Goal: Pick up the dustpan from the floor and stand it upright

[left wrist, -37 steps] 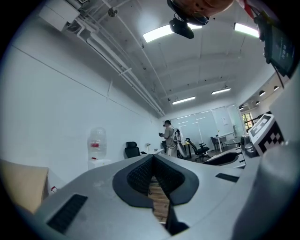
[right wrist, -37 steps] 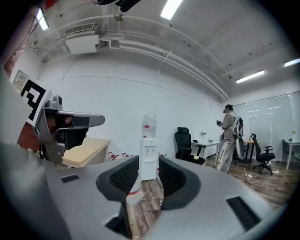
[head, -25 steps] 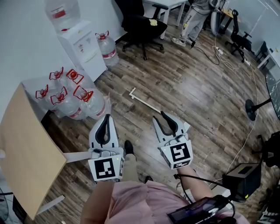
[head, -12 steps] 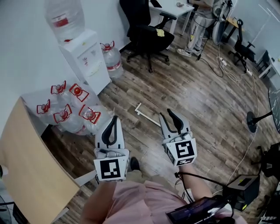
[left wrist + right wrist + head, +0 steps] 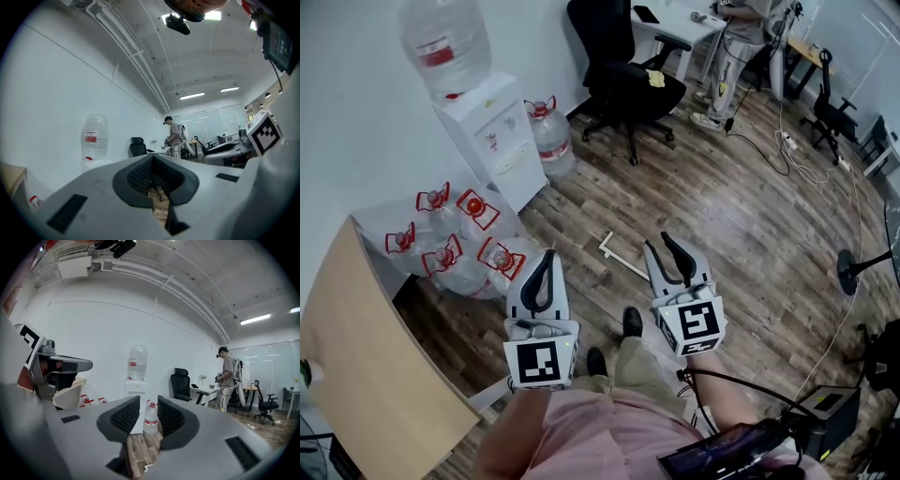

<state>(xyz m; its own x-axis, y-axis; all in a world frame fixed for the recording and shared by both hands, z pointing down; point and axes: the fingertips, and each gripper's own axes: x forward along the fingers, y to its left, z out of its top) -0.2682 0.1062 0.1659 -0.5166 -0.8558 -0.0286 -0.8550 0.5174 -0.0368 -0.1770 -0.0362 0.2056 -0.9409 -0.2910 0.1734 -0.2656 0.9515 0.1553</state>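
Dustpan (image 5: 623, 262) is down flat on the wooden floor (image 5: 722, 187). Only its thin white handle shows in the head view, running slantwise, with the far end pointing toward the water bottles (image 5: 450, 246). The near end slips out of sight behind the right hand-held gripper (image 5: 657, 241).

That right one is held above the floor with its jaws a modest way apart and nothing between them. Its own view looks straight through the gap at a single bottle (image 5: 150, 416) beside the water dispenser (image 5: 136, 385), with a sliver of white handle low in the picture. It is not touching the dustpan.

Over to the left hand-held gripper (image 5: 547, 255). It is also up in the air, off to the left of the handle and apart from it. In its own view the dark pads meet at the tips, leaving only a thin slit of floorboards below, and it grips nothing.

The person's dark shoe (image 5: 632, 322) stands between the two grippers, near the handle. An office chair (image 5: 623, 75) is parked well beyond, and another person (image 5: 736, 37) stands at a desk in the far corner.
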